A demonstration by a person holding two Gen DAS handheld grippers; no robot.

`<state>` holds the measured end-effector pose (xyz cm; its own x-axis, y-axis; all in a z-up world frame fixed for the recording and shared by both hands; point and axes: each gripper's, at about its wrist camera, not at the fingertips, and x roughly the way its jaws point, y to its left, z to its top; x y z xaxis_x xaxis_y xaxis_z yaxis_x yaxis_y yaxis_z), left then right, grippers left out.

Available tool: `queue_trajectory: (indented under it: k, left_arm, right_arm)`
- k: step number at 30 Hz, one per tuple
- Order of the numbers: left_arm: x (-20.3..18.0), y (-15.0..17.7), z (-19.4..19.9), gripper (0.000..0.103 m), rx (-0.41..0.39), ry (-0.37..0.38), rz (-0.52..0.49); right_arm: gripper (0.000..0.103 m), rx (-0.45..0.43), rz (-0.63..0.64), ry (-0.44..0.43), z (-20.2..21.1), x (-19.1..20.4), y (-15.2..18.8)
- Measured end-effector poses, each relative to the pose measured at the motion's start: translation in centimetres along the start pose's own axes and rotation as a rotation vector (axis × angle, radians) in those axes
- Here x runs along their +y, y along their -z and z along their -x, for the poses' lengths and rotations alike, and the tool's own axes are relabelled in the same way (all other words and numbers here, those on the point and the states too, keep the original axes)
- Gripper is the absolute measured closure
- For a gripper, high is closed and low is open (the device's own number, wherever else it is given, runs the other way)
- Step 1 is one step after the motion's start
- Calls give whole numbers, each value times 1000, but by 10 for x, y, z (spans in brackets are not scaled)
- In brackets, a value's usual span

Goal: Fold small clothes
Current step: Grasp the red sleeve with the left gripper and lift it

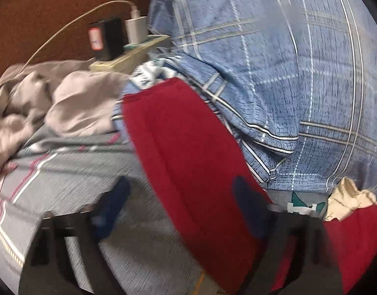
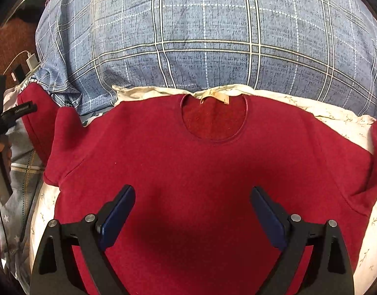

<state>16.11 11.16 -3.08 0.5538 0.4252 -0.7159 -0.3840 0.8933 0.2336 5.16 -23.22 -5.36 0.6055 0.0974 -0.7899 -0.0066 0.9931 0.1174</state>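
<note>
Right gripper, jaws spread, hovers over the red sweater below its neckline; left gripper (blurred) stands open astride the sleeve.

**Red top spread flat, neckline up**

Lies front-up as 1 deep red long-sleeved top on a cream floral cloth, round neckline toward the blue plaid pillow, tan label showing inside the collar. Stretches 1 sleeve out sideways over the grey striped bedding, flat and unfolded.
</note>
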Motion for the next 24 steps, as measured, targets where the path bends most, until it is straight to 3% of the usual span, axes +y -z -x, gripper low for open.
queue_trajectory:
  k: [1,2,3,4,9,20,21,24]
  left_arm:
    - [-7,0,0,53,-3,-10,-13]
    - [-12,0,0,77,0,-6,-16]
    - [-14,1,-1,90,23,29,-7]
    - [-14,1,-3,96,47,67,11]
    - [-12,13,33,96,19,155,67]
    - [-23,56,184,97,-86,316,46]
    - [-11,51,186,97,-96,338,45]
    - [-30,46,199,97,-104,412,9]
  right_arm:
    - [7,2,-1,1,-1,0,0]
    - [7,5,-2,1,-2,0,0]
    - [7,8,-3,0,-3,0,0]
    - [7,10,-5,-2,-3,-1,0]
    - [7,0,-17,-1,0,-7,-2]
    - [7,-15,-76,-13,15,-25,-3]
    - [7,-19,-80,-15,17,-27,-3]
    - [7,-25,-94,-14,22,-32,-3]
